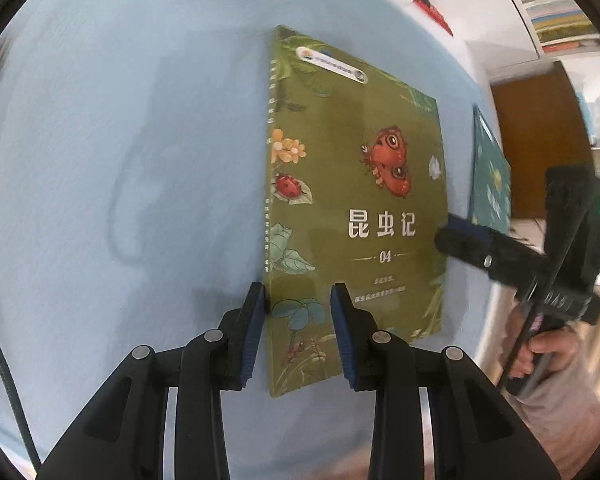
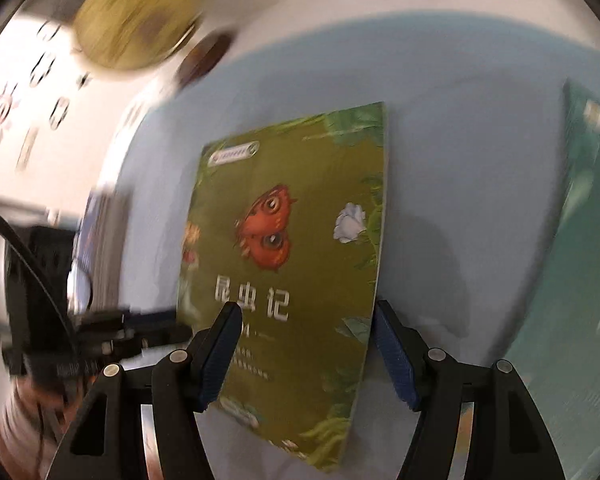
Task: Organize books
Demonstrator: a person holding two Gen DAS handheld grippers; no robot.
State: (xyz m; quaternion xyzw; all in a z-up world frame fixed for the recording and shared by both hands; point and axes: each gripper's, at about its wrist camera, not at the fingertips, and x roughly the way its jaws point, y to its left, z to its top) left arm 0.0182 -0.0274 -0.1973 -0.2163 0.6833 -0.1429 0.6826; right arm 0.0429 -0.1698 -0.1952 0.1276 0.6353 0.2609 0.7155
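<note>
An olive-green book [image 1: 352, 208] with a red butterfly and white title lies on the light blue tablecloth [image 1: 120, 160]. My left gripper [image 1: 298, 300] is open, its fingers straddling the book's spine edge at the lower corner. My right gripper [image 2: 306, 320] is open, its fingers straddling the opposite long edge of the same book [image 2: 292, 280]. The right gripper also shows in the left wrist view [image 1: 456, 236] at the book's right edge. A teal book [image 1: 490, 172] lies further right, also seen in the right wrist view [image 2: 580, 272].
A round straw-coloured object [image 2: 136, 12] and a dark round item [image 2: 204, 60] sit beyond the cloth. A bookshelf [image 1: 552, 0] and a brown door [image 1: 540, 140] stand in the background. A hand [image 1: 548, 348] holds the right gripper's handle.
</note>
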